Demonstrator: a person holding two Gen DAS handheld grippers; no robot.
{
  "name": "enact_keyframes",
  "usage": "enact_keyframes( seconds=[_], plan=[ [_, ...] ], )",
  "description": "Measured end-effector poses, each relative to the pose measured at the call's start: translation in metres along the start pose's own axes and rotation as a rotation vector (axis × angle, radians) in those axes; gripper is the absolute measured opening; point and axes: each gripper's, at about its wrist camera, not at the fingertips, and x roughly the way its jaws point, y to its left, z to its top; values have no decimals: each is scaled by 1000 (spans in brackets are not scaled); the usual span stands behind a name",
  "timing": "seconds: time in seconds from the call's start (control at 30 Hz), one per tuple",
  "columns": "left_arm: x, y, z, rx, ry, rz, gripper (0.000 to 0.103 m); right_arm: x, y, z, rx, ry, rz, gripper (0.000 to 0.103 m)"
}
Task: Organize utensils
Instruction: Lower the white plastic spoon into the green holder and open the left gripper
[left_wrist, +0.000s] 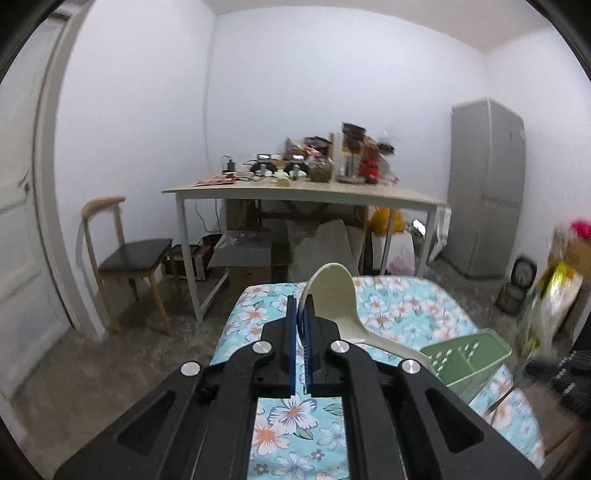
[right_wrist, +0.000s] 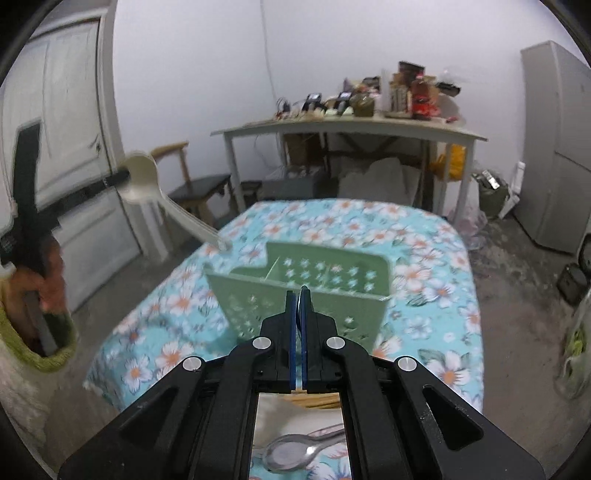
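Note:
My left gripper is shut on the rim of a cream plastic ladle, held in the air above the floral-cloth table. The ladle's handle slants down to the right, toward a green perforated utensil holder. In the right wrist view the left gripper carries the ladle at the left, its handle end over the table's left edge. My right gripper is shut with nothing in it, just in front of the green holder. A metal spoon lies below it.
A hand in a green-cuffed sleeve holds the left tool. Beyond the cloth-covered table stand a cluttered wooden desk, a chair, a grey fridge and a white door. Bags and boxes sit along the right wall.

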Motion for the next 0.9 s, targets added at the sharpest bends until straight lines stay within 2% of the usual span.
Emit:
enact_keyframes(
  seconds=[0.17, 0.37, 0.5, 0.67, 0.9],
  plan=[
    [15, -27, -5, 135, 13, 50, 3, -24, -14, 11, 38, -81, 20, 0],
    [29, -52, -16, 259, 25, 84, 3, -61, -36, 32, 122, -194, 119, 0],
    [46, -69, -25, 318, 69, 79, 3, -74, -49, 47, 171, -252, 187, 0],
    [62, -80, -33, 317, 121, 41, 3, -74, -58, 61, 195, -298, 250, 0],
    [74, -79, -39, 222, 200, -62, 9, -50, -66, 75, 224, -303, 318, 0]
  ],
)
